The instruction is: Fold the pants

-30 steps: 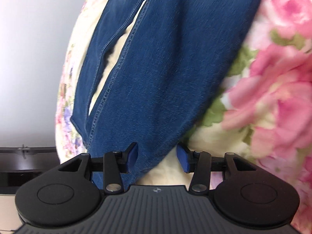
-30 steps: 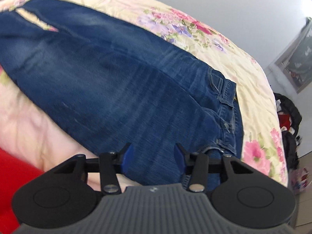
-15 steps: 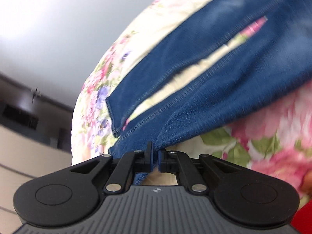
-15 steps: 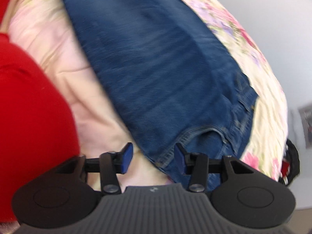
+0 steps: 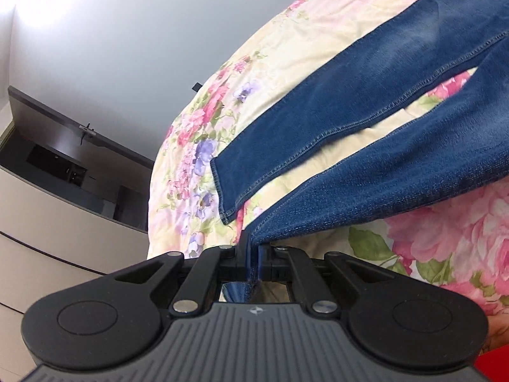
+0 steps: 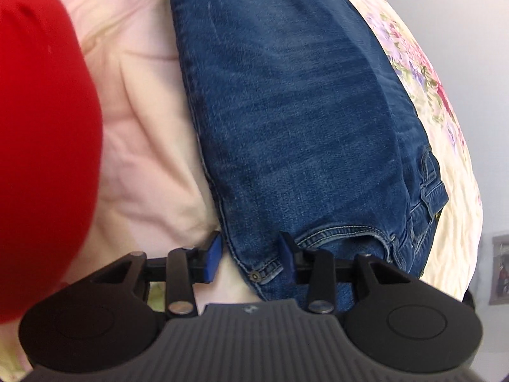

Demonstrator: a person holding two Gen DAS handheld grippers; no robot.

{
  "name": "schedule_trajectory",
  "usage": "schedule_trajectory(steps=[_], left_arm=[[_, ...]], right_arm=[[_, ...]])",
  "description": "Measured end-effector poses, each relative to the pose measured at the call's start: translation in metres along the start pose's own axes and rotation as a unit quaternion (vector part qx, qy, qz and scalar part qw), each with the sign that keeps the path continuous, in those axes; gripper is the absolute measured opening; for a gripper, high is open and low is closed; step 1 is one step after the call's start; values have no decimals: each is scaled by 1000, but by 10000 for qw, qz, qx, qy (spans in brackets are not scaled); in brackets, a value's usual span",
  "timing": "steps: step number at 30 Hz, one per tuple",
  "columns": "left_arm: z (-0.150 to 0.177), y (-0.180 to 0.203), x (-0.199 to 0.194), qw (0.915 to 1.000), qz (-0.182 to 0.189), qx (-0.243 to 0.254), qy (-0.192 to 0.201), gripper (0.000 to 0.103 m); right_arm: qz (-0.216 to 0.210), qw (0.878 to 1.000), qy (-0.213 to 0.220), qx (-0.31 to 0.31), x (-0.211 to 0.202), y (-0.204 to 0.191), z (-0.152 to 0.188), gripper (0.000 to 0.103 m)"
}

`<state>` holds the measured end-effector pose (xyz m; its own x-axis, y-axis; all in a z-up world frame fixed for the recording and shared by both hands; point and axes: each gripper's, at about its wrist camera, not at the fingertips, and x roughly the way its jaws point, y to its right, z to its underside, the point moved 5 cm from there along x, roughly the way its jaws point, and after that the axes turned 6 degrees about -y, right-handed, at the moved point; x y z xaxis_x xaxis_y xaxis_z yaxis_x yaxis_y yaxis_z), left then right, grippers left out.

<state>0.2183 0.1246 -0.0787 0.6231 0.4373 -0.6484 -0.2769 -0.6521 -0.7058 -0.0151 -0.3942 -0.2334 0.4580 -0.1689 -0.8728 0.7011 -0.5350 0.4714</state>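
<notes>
The jeans [image 5: 366,121] lie spread on a floral bedspread [image 5: 286,51] that covers the bed, their two legs running toward the bed's far end in the left wrist view. The farther leg ends in a stitched hem [image 5: 222,191] that lies flat just short of the bedspread's edge, where the cover drops off toward a pale wall and a dark cabinet [image 5: 63,152] well apart from the bed. A narrow wedge of bedspread shows between the two legs. The nearer leg rises off the cover toward the left gripper [image 5: 253,254], whose jaws are pressed together on that leg's hem corner, the denim hanging slack through them. The left gripper points down at a slant across the bed, with open bedspread to its right.

In the right wrist view the upper part of the jeans [image 6: 286,111] fills the middle, waistband and belt loops [image 6: 426,184] toward the right, close to the bed's right edge. To the left of the denim lies a broad stretch of pale pink cover [image 6: 133,127], and a red sleeve [image 6: 41,127] crowds the left of the picture. The right gripper [image 6: 251,261] points steeply down at the waist corner, its jaws spread partway, having just closed a little. The riveted pocket corner [image 6: 254,275] sits between the blue pads [image 6: 212,256]; the right pad touches the denim, while the left one stands clear of the denim edge.
</notes>
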Motion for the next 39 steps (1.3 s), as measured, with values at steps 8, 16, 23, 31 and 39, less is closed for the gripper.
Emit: schedule_trajectory(steps=[8, 16, 23, 31, 39], left_arm=[[-5, -9, -3, 9998, -171, -120, 57, 4], [-35, -34, 3, 9988, -336, -358, 79, 4], [-84, -46, 44, 9989, -388, -274, 11, 5], [-149, -26, 131, 9990, -355, 159, -212, 5], [-197, 22, 228, 9950, -145, 822, -556, 7]], right_arm=[[634, 9937, 568, 734, -38, 25, 6, 5], [1360, 9613, 1261, 2038, -103, 135, -11, 4], [1817, 9590, 881, 1988, -71, 217, -71, 4], [1849, 9629, 386, 1929, 27, 292, -132, 4], [1389, 9732, -173, 1827, 145, 311, -159, 4]])
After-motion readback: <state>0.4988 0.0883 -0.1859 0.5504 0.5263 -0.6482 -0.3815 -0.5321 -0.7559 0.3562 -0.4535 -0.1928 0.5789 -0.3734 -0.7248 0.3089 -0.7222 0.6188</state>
